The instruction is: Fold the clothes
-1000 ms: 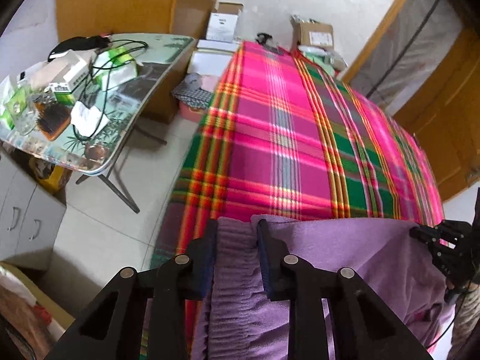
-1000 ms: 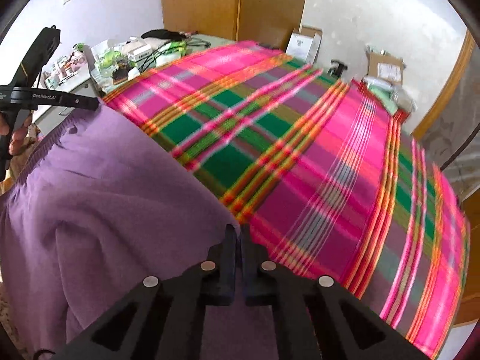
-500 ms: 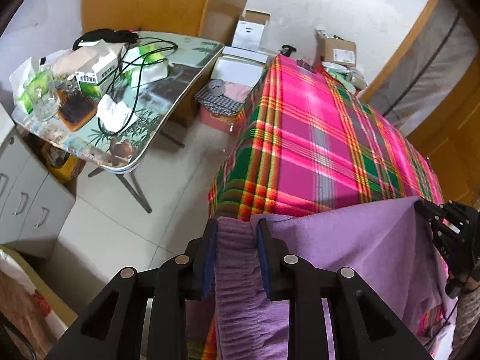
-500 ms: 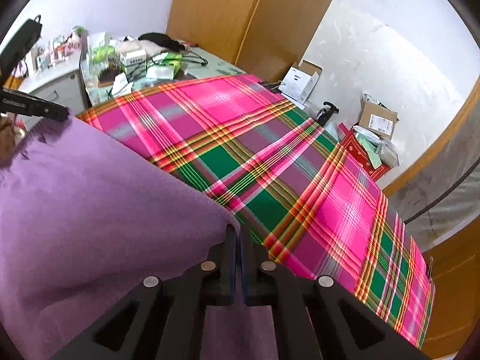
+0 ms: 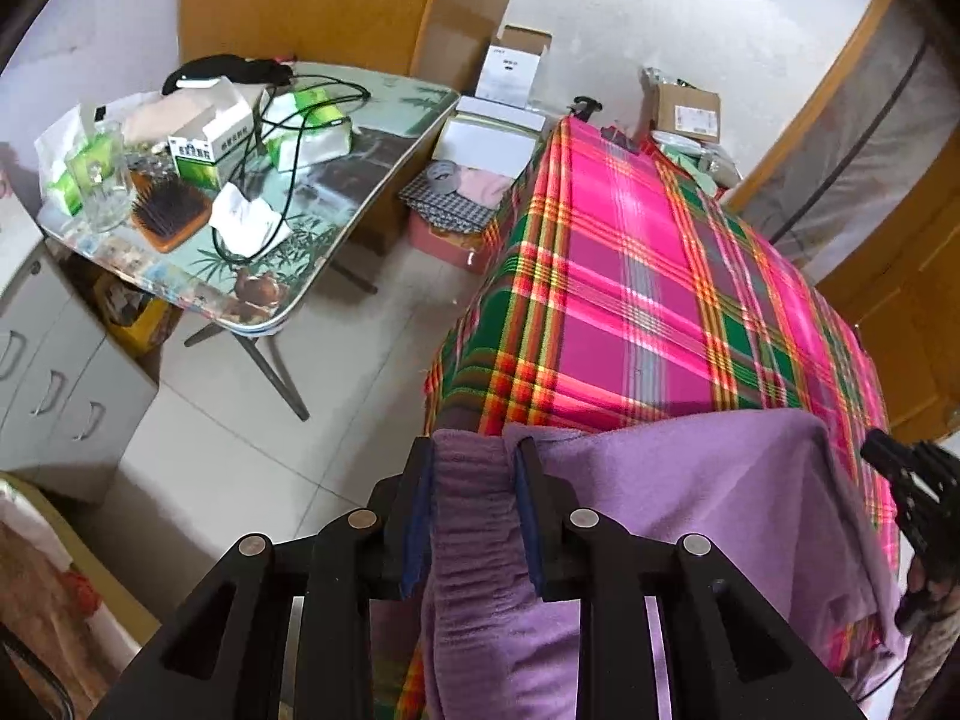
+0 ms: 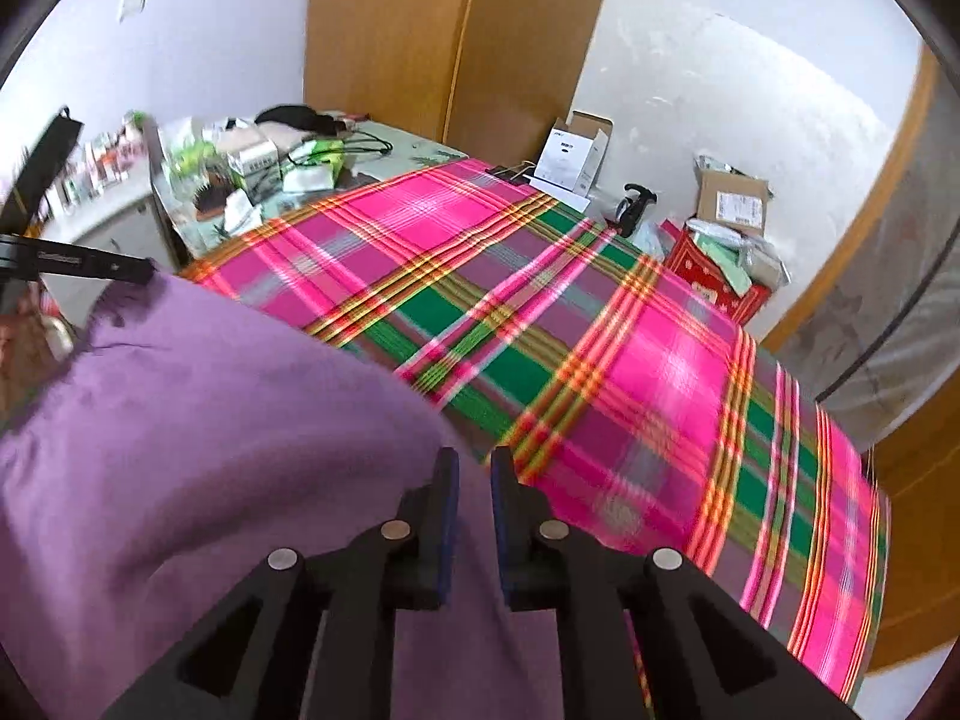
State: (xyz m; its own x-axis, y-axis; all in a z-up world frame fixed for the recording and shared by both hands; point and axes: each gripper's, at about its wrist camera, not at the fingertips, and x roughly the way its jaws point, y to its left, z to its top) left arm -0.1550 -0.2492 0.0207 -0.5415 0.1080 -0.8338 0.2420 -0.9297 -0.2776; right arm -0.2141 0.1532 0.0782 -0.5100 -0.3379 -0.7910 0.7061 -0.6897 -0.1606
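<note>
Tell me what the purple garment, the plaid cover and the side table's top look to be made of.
Purple garment: soft matte knit or fleece, likely; it has a fuzzy nap and a gathered ribbed band.
Plaid cover: thin woven cloth with a slight sheen.
Side table top: glossy printed surface, perhaps glass or laminate; it shows reflections.

The left gripper [image 5: 471,462] is clamped on a gathered band of the purple garment [image 5: 690,498], its fingers raised at the cloth's left corner. The right gripper [image 6: 474,468] pinches the garment's opposite corner between nearly closed fingers; from the left wrist it shows at that cloth's right edge.
</note>
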